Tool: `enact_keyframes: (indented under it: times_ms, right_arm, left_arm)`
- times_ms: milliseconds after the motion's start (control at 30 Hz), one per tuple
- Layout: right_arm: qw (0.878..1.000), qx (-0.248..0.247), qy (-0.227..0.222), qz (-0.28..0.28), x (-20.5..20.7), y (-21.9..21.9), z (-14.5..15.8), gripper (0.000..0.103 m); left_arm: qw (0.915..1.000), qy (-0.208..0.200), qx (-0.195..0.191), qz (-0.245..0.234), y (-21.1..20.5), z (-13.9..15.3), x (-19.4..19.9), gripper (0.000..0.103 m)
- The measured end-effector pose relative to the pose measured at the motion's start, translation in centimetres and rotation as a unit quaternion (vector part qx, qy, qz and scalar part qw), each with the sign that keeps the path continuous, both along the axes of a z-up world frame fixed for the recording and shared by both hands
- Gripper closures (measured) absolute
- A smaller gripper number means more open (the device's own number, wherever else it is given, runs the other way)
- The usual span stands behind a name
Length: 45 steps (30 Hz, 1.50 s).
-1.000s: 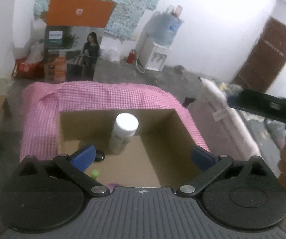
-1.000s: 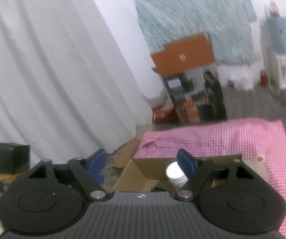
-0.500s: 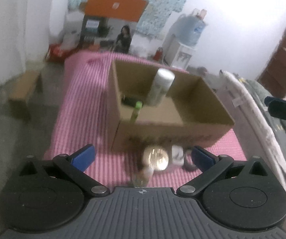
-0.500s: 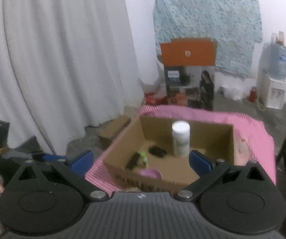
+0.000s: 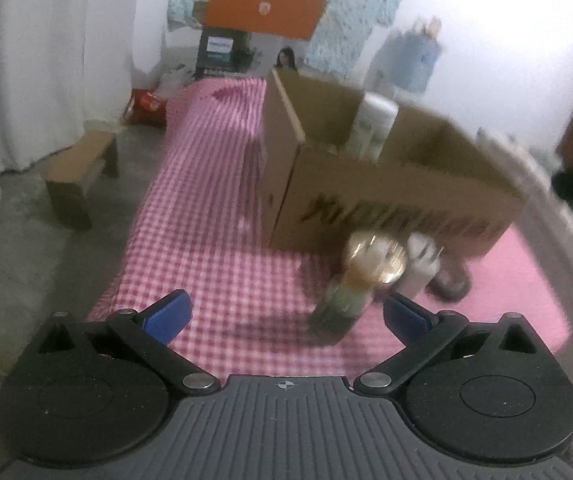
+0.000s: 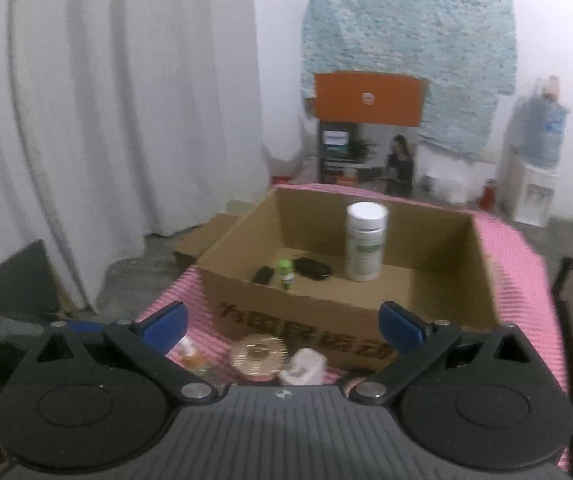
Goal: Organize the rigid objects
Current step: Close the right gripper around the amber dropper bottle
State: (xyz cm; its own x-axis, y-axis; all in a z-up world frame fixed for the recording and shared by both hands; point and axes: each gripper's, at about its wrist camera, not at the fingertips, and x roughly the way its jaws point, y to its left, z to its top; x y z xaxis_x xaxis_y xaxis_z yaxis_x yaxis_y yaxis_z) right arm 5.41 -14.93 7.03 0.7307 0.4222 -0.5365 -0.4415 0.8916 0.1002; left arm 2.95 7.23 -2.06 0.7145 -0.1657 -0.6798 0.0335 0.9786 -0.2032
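An open cardboard box stands on a pink checked cloth. Inside stand a white bottle, a small green-capped bottle and two small black items. In front of the box stand a gold-lidded jar, a white object and a small orange-capped bottle. My left gripper is open and empty, just short of the jar. My right gripper is open and empty, above those objects.
A small open carton sits on the concrete floor left of the table. White curtains hang at left. A printed box with orange flap and a water dispenser stand by the back wall.
Both grippers have pulled back from the box and dropped lower. The left view has swung left and down toward the jar in front of the box. Both stay open.
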Motion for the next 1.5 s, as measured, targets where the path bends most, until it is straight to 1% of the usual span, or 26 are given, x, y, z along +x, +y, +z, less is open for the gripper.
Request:
enact_keyframes:
  times_ms: [67,133,300,367,467,500,533,600,633,700,733,800,833,867,933,967,1000,1033,1100,1167,1267,1333,1400,1500]
  right_arm:
    - [1.000,0.021,0.006,0.008,0.1,0.2,-0.8,0.000]
    - [0.999,0.033,0.017,0.007,0.2,0.8,-1.6,0.000]
    - [0.998,0.038,0.050,0.024,0.8,3.0,-3.9,0.000]
    - [0.997,0.042,0.062,0.029,1.1,3.8,-4.7,0.001]
    - [0.995,0.055,0.083,0.028,2.0,4.5,-5.8,0.007]
    - [0.994,0.059,0.088,0.025,2.2,4.7,-6.1,0.011]
    - [0.993,0.062,0.093,0.024,2.5,4.8,-6.4,0.018]
    - [0.993,0.062,0.101,0.026,2.7,5.1,-6.7,0.024]
    - [0.993,0.061,0.102,0.029,2.8,5.2,-6.8,0.029]
    - [0.993,0.055,0.103,0.034,2.8,5.6,-7.0,0.035]
    - [0.993,0.053,0.103,0.036,2.8,5.7,-7.0,0.038]
    - [0.992,0.053,0.105,0.039,3.0,5.9,-7.2,0.042]
    - [0.992,0.055,0.105,0.040,3.0,5.9,-7.2,0.045]
    - [0.992,0.056,0.105,0.041,3.1,6.0,-7.2,0.047]
    - [0.992,0.055,0.106,0.047,3.2,6.2,-7.2,0.055]
    - [0.991,0.056,0.107,0.050,3.2,6.3,-7.3,0.058]
    - [0.991,0.057,0.109,0.053,3.3,6.5,-7.3,0.063]
    - [0.991,0.057,0.111,0.054,3.4,6.6,-7.5,0.066]
    - [0.990,0.057,0.113,0.057,3.4,6.8,-7.7,0.070]
    - [0.990,0.057,0.111,0.059,3.3,7.0,-7.7,0.073]
    - [0.991,0.056,0.109,0.062,3.2,7.0,-7.6,0.077]
    - [0.990,0.057,0.111,0.062,3.1,6.8,-7.6,0.079]
    - [0.990,0.060,0.116,0.062,3.0,6.5,-7.7,0.080]
    - [0.990,0.056,0.117,0.058,2.7,6.0,-7.5,0.080]
  left_arm:
    - [0.9997,-0.004,0.017,-0.016,-0.5,-0.7,0.0,0.000]
    - [0.9990,-0.007,0.025,-0.036,-1.1,-1.1,0.0,0.000]
    - [0.9955,-0.017,0.067,-0.064,-3.0,-1.8,0.0,0.000]
    - [0.9937,-0.018,0.079,-0.078,-3.7,-2.2,0.2,0.000]
    - [0.9916,-0.023,0.089,-0.092,-4.2,-2.7,0.4,0.003]
    - [0.9909,-0.024,0.093,-0.094,-4.4,-2.9,0.5,0.005]
    - [0.9903,-0.026,0.097,-0.096,-4.5,-2.9,0.5,0.006]
    - [0.9900,-0.028,0.098,-0.098,-4.6,-3.0,0.7,0.010]
    - [0.9900,-0.029,0.097,-0.098,-4.6,-3.0,0.7,0.011]
    - [0.9905,-0.029,0.094,-0.096,-4.6,-3.0,0.9,0.022]
    - [0.9908,-0.027,0.092,-0.096,-4.6,-3.0,1.0,0.025]
    - [0.9913,-0.023,0.085,-0.098,-4.5,-3.1,1.2,0.036]
    - [0.9914,-0.022,0.081,-0.100,-4.4,-3.1,1.3,0.039]
    - [0.9915,-0.021,0.080,-0.101,-4.5,-3.1,1.3,0.044]
    - [0.9909,-0.024,0.083,-0.103,-4.6,-3.1,1.3,0.047]
    - [0.9905,-0.026,0.088,-0.102,-4.7,-3.1,1.3,0.050]
    - [0.9903,-0.027,0.090,-0.103,-4.8,-3.1,1.3,0.055]
    - [0.9901,-0.027,0.091,-0.103,-4.8,-3.1,1.4,0.057]
    - [0.9904,-0.027,0.085,-0.105,-4.8,-3.1,1.5,0.066]
    - [0.9904,-0.027,0.079,-0.110,-4.9,-3.1,1.6,0.071]
    - [0.9893,-0.031,0.086,-0.114,-5.3,-3.1,1.5,0.072]
    - [0.9895,-0.030,0.077,-0.119,-5.3,-3.0,1.4,0.072]
    - [0.9895,-0.027,0.067,-0.125,-5.5,-2.9,1.4,0.072]
    - [0.9880,-0.027,0.069,-0.136,-6.3,-2.8,1.4,0.072]
